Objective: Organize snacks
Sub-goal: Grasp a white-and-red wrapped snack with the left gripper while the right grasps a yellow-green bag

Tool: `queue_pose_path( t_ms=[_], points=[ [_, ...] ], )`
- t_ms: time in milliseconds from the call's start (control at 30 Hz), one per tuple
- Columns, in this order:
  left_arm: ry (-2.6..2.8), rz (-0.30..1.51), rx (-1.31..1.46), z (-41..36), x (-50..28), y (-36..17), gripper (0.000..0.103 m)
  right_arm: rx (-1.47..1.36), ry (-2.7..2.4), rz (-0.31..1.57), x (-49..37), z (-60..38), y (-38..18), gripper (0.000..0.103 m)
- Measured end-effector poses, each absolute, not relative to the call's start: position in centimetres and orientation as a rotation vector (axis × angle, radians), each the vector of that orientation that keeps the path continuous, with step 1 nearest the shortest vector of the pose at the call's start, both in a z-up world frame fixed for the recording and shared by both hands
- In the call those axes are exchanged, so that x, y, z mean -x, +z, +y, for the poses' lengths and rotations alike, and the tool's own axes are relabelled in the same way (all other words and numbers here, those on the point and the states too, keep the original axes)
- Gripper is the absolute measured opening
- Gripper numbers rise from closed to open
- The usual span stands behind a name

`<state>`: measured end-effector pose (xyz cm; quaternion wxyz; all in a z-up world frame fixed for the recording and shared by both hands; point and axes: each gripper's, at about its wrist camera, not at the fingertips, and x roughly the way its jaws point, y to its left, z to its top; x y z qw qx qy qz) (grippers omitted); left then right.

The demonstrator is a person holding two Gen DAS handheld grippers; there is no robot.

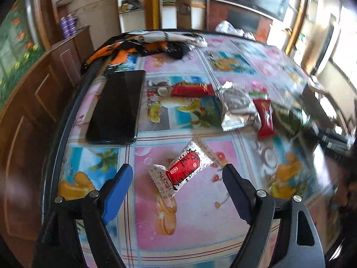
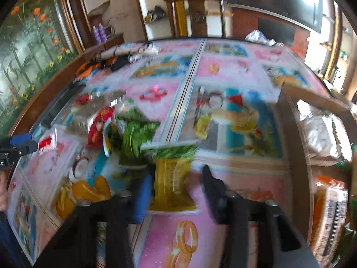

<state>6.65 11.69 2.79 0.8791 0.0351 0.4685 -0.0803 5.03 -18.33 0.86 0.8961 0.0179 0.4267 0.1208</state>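
My left gripper (image 1: pixel 177 172) is open, its fingers on either side of a white and red snack packet (image 1: pixel 183 169) lying on the patterned table. Further off lie a red packet (image 1: pixel 191 88), a silver packet (image 1: pixel 237 109) and another red packet (image 1: pixel 264 117). In the blurred right wrist view, my right gripper (image 2: pixel 176 183) is open around the near end of a green and yellow snack bag (image 2: pixel 171 169). A second green bag (image 2: pixel 133 134) and a red packet (image 2: pixel 99 125) lie just beyond it. The left gripper shows at the left edge (image 2: pixel 20 144).
A black phone (image 1: pixel 117 107) lies at the table's left side. An orange, black and white cloth (image 1: pixel 142 42) lies at the far edge. A clear box (image 2: pixel 323 138) holding several snack packs stands at the table's right side. A chair (image 1: pixel 183 6) stands behind the table.
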Motion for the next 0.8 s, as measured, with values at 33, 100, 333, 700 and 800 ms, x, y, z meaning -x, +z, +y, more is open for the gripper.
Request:
queue_pose_path(
  t_ms=[33,100,333,700,800],
  points=[
    [-0.172,0.975,-0.101,11.5,-6.6,2.6,0.082,-0.027,0.25,0.884,-5.0,-18.3,0.8,0.036],
    [-0.181,0.962,-0.125,11.4,-6.7,2.4,0.083,-0.025,0.257,0.879,-4.8,-18.4,0.8,0.035],
    [-0.193,0.957,-0.268,9.8,-7.4,1.3,0.083,-0.097,0.283,0.88,-4.6,-19.4,0.8,0.033],
    [-0.158,0.973,-0.134,9.5,-7.4,0.7,0.036,-0.137,0.301,0.856,-4.3,-19.9,1.4,0.033],
    [-0.118,0.974,-0.128,8.2,-7.0,0.8,0.036,-0.144,0.3,0.846,-4.2,-20.1,1.7,0.033]
  ],
)
